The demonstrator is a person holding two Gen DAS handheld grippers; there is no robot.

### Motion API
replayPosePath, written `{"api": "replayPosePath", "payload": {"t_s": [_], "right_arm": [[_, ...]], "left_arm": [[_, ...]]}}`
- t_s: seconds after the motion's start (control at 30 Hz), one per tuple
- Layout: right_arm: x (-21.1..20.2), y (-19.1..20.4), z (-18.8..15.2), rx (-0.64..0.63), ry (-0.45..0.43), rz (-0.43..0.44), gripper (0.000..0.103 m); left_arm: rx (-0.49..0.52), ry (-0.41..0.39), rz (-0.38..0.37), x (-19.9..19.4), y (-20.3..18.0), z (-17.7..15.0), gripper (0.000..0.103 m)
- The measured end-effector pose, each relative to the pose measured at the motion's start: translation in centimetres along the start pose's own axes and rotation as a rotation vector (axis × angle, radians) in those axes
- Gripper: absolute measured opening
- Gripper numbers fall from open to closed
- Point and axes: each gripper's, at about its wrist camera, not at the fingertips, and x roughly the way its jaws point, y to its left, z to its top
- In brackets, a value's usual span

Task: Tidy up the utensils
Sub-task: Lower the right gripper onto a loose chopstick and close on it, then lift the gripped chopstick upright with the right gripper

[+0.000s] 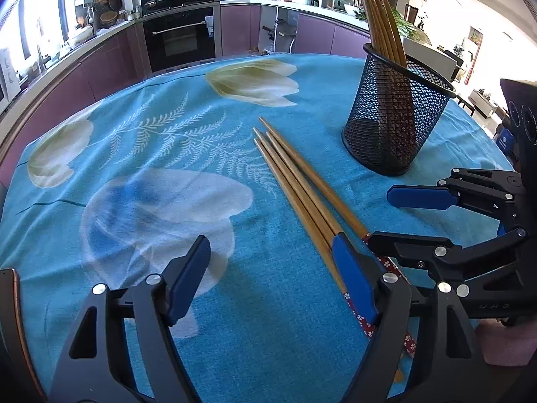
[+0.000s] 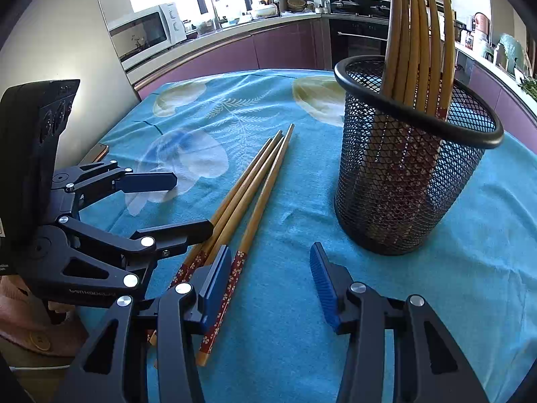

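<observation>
Several wooden chopsticks (image 1: pixel 295 181) (image 2: pixel 248 188) with red flowered handles lie in a bundle on the blue tablecloth (image 1: pixel 167 174). A black mesh holder (image 1: pixel 396 117) (image 2: pixel 409 174) stands upright to their right with several chopsticks in it. My left gripper (image 1: pixel 271 240) (image 2: pixel 194 201) is open, and its right finger lies over the bundle's handle ends. My right gripper (image 2: pixel 270 247) (image 1: pixel 379 215) is open just in front of the holder. Its left pad sits over the handles, and one chopstick lies loose inside the jaws. Neither gripper presses on anything.
A phone (image 2: pixel 97 152) lies at the table's left edge. The holder stands close to my right gripper's right finger. Purple kitchen cabinets, an oven (image 1: pixel 181 37) and a microwave (image 2: pixel 144 30) run behind the table. A pink sleeve (image 2: pixel 20 319) shows behind the left gripper.
</observation>
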Motion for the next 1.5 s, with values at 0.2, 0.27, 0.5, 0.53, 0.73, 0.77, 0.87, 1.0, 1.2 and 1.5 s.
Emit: {"api": "replayPosePath", "payload": {"t_s": [0.2, 0.27, 0.5, 0.53, 0.73, 0.77, 0.87, 1.0, 1.2, 1.5], "right_arm": [[-0.1, -0.1, 0.0, 0.002, 0.001, 0.002, 0.046], [-0.1, 0.0, 0.0, 0.003, 0.001, 0.000, 0.046], [0.1, 0.1, 0.3, -0.003, 0.002, -0.004, 0.046], [0.1, 0.1, 0.3, -0.003, 0.003, -0.004, 0.046], [0.2, 0.2, 0.5, -0.004, 0.001, -0.009, 0.042], [0.3, 0.3, 0.6, -0.009, 0.002, -0.011, 0.042], [0.7, 0.7, 0.9, -0.020, 0.000, -0.015, 0.039], [1.3, 0.8, 1.5, -0.018, -0.005, -0.018, 0.031], [1.9, 0.4, 2.2, 0.017, -0.018, -0.016, 0.014], [1.0, -1.1, 1.8, 0.105, -0.042, 0.031, 0.006]], "left_arm": [[0.003, 0.004, -0.014, 0.0, 0.0, -0.1, 0.066], [0.007, 0.005, -0.010, 0.0, -0.1, -0.1, 0.066], [0.033, 0.027, 0.037, 0.5, -0.3, 0.0, 0.056], [0.040, 0.029, 0.040, 0.5, -0.4, 0.0, 0.055], [0.012, 0.027, 0.018, 0.3, 0.3, 0.2, 0.049], [0.011, 0.027, 0.016, 0.3, 0.4, 0.2, 0.049], [0.007, 0.026, 0.011, 0.4, 0.4, 0.3, 0.046], [-0.003, 0.027, -0.001, 0.7, 0.6, 0.7, 0.034], [-0.025, 0.027, -0.017, 0.9, 0.6, 1.0, 0.016], [-0.080, 0.013, -0.039, 0.6, 1.2, 0.8, 0.008]]}}
